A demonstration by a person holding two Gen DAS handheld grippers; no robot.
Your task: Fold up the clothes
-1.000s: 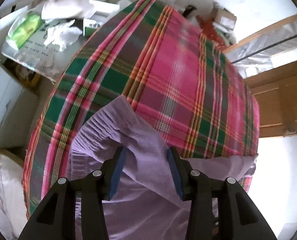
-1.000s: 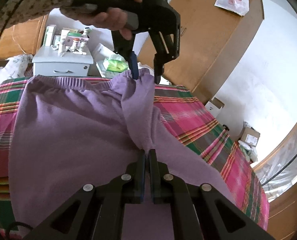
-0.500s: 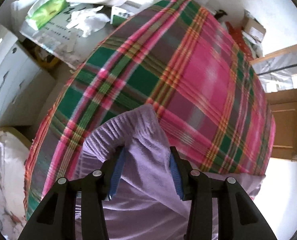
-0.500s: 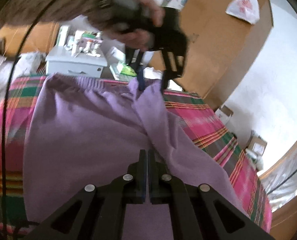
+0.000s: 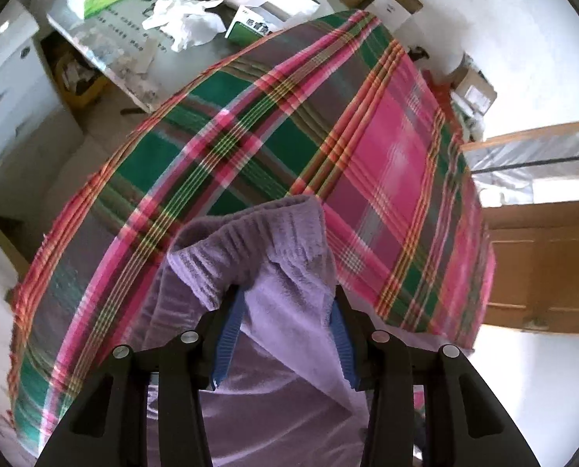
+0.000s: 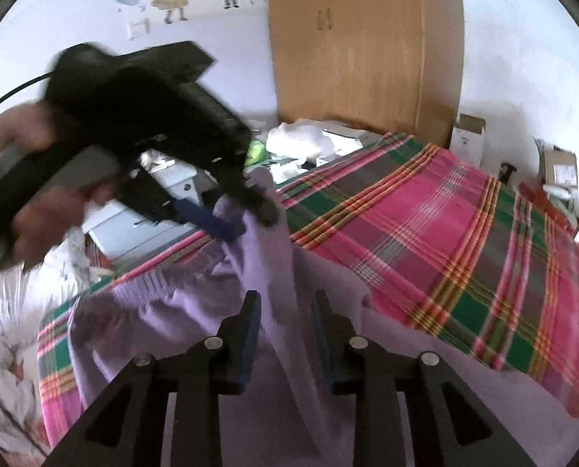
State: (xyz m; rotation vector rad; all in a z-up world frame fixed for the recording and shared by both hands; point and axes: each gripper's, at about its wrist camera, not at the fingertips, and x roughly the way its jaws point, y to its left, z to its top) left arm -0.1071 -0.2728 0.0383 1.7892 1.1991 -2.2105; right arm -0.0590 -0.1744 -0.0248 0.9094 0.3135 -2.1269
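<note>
Left gripper (image 5: 285,303): clamping, at a wide spread, on a bunched corner of the elastic waistband of the purple trousers (image 5: 285,241) and holding it lifted off the plaid bedspread (image 5: 367,136). Right gripper (image 6: 285,311): having just been opening its jaws, now standing part open astride a raised ridge of the same cloth low in the frame, pads apparently not pressing it, though motion blur is making that hard to be sure of. Otherwise lying mostly flat across the bedspread, waistband toward the left of the right wrist view, legs running off toward the bottom right. Judging the first lengthwise fold as only under way: one waist corner raised, not yet laid over its partner. Remaining, by that reading: bringing one half onto the other, smoothing, then folding crosswise into a compact stack.
</note>
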